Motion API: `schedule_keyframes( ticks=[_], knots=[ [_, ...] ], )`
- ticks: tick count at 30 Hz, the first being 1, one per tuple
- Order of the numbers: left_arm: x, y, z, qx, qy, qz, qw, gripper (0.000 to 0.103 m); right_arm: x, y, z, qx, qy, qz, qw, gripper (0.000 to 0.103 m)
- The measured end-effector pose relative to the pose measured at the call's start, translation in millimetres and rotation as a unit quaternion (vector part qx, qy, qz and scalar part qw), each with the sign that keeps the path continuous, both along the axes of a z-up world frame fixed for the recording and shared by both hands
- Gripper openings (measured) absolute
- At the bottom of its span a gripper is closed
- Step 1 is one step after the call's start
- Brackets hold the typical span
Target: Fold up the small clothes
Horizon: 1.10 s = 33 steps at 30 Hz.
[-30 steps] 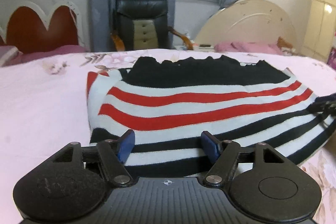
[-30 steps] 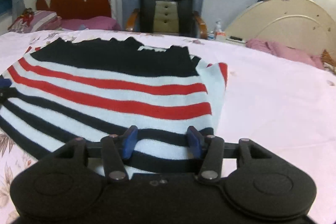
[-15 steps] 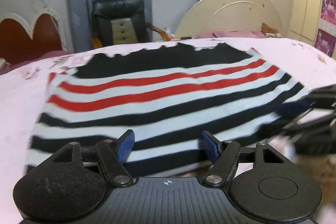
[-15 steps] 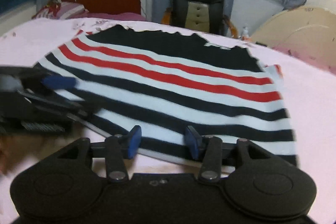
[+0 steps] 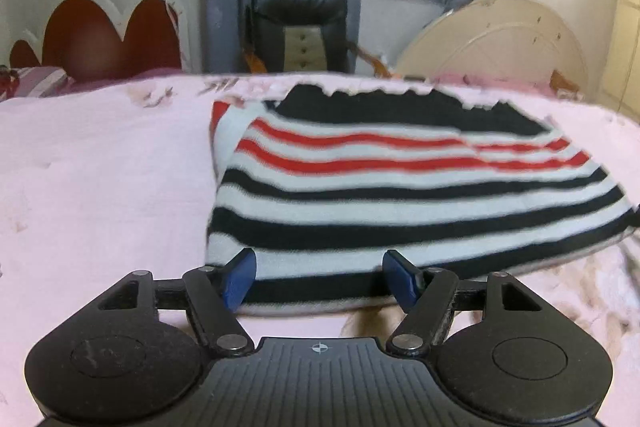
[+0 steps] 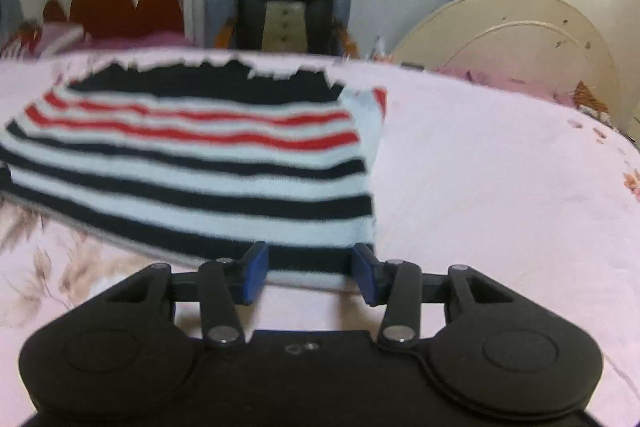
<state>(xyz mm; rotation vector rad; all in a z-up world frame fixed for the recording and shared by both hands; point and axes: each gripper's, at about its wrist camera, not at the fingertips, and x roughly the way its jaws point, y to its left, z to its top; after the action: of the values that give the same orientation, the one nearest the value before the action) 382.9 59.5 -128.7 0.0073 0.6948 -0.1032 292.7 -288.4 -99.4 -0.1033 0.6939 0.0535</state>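
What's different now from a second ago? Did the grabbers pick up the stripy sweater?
Not yet. Half a second ago each view showed the other gripper reaching in over the sweater; now neither shows the other. The left gripper sits at the near left corner and the right gripper at the near right corner. Both jaws are open as before, and the sweater lies flat on the bed.

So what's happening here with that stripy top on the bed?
A person holds a hand-held gripper in each hand over a black, white and red striped knitted top lying flat on a pink bedspread. The left hand-held gripper and right hand-held gripper sit open at its near edge, gripping nothing.
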Motion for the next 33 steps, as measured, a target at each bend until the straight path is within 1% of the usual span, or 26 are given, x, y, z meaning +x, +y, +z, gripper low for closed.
schedule_keyframes(
  ticks=[1,2,3,4,6,8,9,11,12,14,15,16,19,22,25,26,28,29,30,31,32,33],
  knots=[
    [0,4,-4,-0.011,0.001,0.002,0.9999,0.07,0,-4,-2,0.003,0.005,-0.004,1.0,0.044],
    [-2,7,-4,-0.021,-0.001,0.005,0.9998,0.07,3,-7,-9,0.001,0.024,-0.01,1.0,0.045],
    [-1,7,-2,-0.022,0.002,0.007,0.9997,0.07,6,-10,-18,-0.005,0.043,-0.017,0.999,0.049],
    [0,5,1,-0.02,0.004,0.009,0.9998,0.07,5,-15,-21,0.003,0.05,-0.017,0.999,0.049],
    [-3,3,9,-0.022,-0.007,0.016,0.9996,0.07,5,-20,-17,0.016,0.053,-0.024,0.998,0.042],
    [-4,2,11,-0.025,-0.015,0.019,0.9994,0.07,1,-21,-8,0.032,0.036,-0.034,0.998,0.041],
    [-3,2,9,-0.021,-0.011,0.025,0.9994,0.07,0,-22,-3,0.042,0.025,-0.034,0.998,0.039],
    [1,5,1,-0.027,0.004,0.032,0.9991,0.07,0,-19,1,0.044,0.005,-0.029,0.999,0.038],
    [1,6,-2,-0.03,0.002,0.032,0.999,0.07,1,-17,0,0.038,0.003,-0.026,0.999,0.039],
    [3,2,-4,-0.012,0.004,0.027,0.9996,0.07,10,-13,-10,0.015,0.026,-0.024,0.999,0.041],
    [4,-1,-4,-0.003,0.005,0.026,0.9996,0.07,12,-11,-15,0.0,0.03,-0.023,0.999,0.043],
    [4,-2,-4,0.0,0.006,0.027,0.9996,0.07,12,-11,-18,-0.004,0.026,-0.02,0.999,0.044],
    [5,-2,-5,-0.002,0.004,0.026,0.9996,0.071,15,-19,-19,0.022,0.035,-0.029,0.999,0.042],
    [3,1,-1,-0.01,0.007,0.026,0.9996,0.071,16,-19,-19,0.024,0.037,-0.029,0.999,0.045],
    [-11,13,11,-0.042,-0.001,0.047,0.998,0.071,13,-22,-12,0.029,0.044,-0.039,0.998,0.045],
    [-17,18,13,-0.052,-0.003,0.059,0.9969,0.071,7,-24,-7,0.035,0.036,-0.045,0.998,0.044],
    [-28,31,13,-0.074,0.001,0.087,0.9934,0.071,-4,-31,-2,0.05,0.028,-0.051,0.997,0.042],
    [-33,38,11,-0.094,0.006,0.095,0.991,0.071,-7,-34,-1,0.06,0.028,-0.052,0.996,0.04],
    [-38,44,9,-0.116,0.011,0.104,0.9877,0.071,-12,-36,0,0.071,0.025,-0.052,0.996,0.033],
    [-43,50,6,-0.136,0.016,0.115,0.9839,0.071,-16,-38,1,0.08,0.023,-0.05,0.995,0.029],
    [-47,54,2,-0.153,0.02,0.123,0.9802,0.071,-19,-37,2,0.085,0.022,-0.048,0.995,0.021],
    [-51,58,-1,-0.175,0.022,0.134,0.9751,0.071,-22,-36,3,0.09,0.022,-0.045,0.995,0.017]
  ],
)
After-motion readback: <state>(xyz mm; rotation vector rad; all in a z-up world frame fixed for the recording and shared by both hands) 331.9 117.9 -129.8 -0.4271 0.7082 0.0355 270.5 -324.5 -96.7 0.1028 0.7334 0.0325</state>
